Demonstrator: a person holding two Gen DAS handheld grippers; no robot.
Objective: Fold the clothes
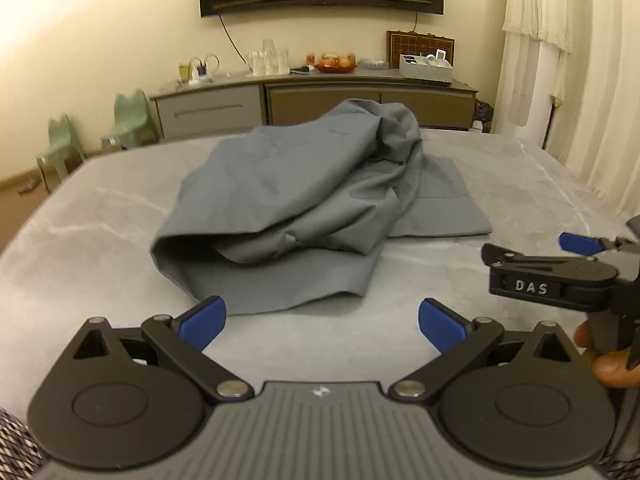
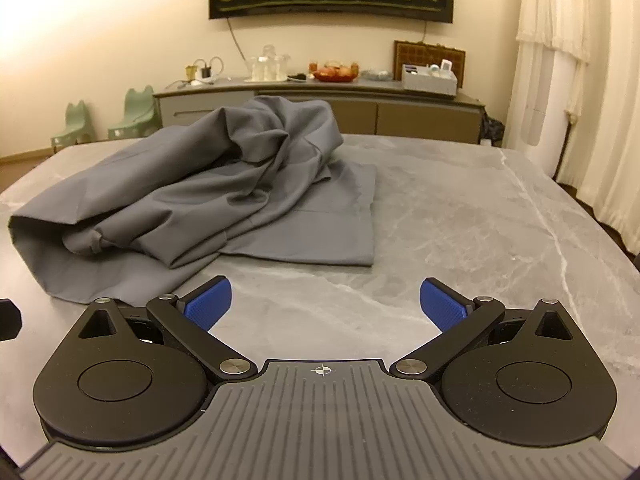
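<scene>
A crumpled grey garment (image 1: 304, 204) lies bunched on the grey marbled tabletop (image 1: 500, 184), one flat panel spread out toward the curtain side. The left gripper (image 1: 322, 322) hovers just short of the garment's near hem, its blue pads spread wide with nothing between them. The right gripper (image 2: 325, 304) sits over bare tabletop beside the garment's near edge, jaws equally spread and empty. In the left wrist view, the right gripper appears side-on near the garment's flat panel, a person's fingers (image 1: 612, 368) wrapped around its handle.

Both wrist views look down across the same table (image 1: 100, 208).
</scene>
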